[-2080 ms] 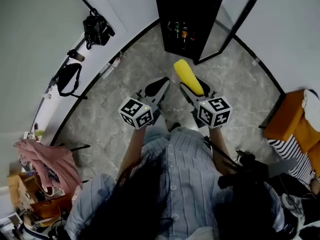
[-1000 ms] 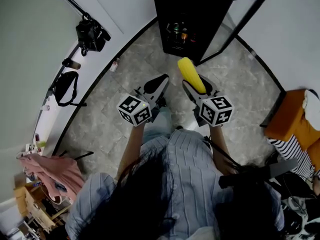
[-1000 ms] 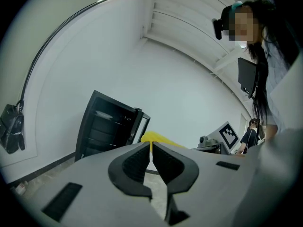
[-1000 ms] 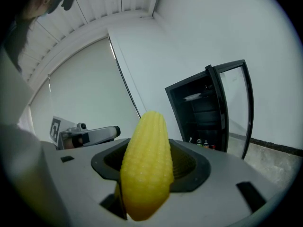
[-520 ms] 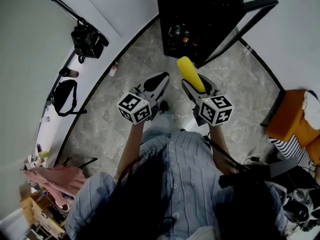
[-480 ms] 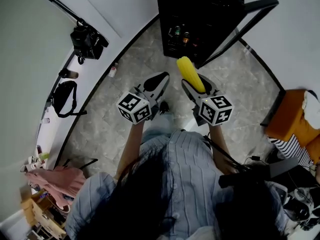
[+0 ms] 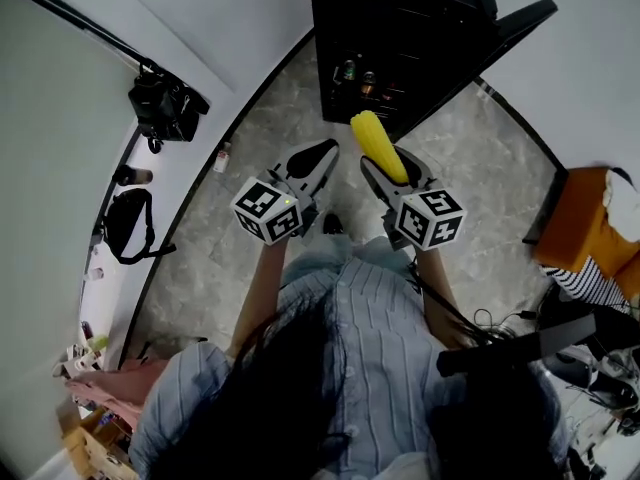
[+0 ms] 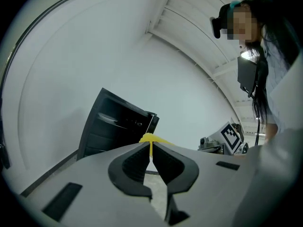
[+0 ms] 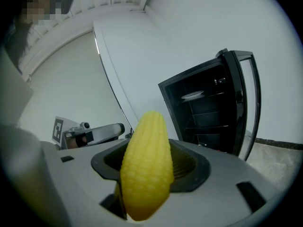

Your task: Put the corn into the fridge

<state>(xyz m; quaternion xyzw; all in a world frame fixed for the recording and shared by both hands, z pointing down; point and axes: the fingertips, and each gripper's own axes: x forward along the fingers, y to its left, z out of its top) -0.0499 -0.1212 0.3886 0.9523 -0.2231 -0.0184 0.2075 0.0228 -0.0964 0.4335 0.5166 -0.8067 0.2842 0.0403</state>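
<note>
A yellow corn cob (image 7: 376, 146) sticks forward and up out of my right gripper (image 7: 388, 171), which is shut on its lower end. In the right gripper view the corn (image 9: 147, 167) fills the space between the jaws. The black fridge (image 7: 395, 28) stands just ahead with its glass door (image 7: 515, 23) swung open to the right; its dark shelves (image 9: 208, 115) show in the right gripper view. My left gripper (image 7: 316, 158) is held beside the right one, shut and with nothing in it. In the left gripper view the jaws (image 8: 150, 155) meet, with the corn tip (image 8: 151, 138) showing beyond them.
Bottles (image 7: 357, 71) stand on a low fridge shelf and a white plate (image 9: 192, 95) lies on a higher one. A camera on a stand (image 7: 160, 110) and a black bag (image 7: 127, 223) are by the left wall. An orange seat (image 7: 588, 223) and cables (image 7: 590, 368) are on the right.
The person has stepped nearer to the fridge, which now lies closer ahead. Both grippers keep the same pose, with the corn still held in the right one.
</note>
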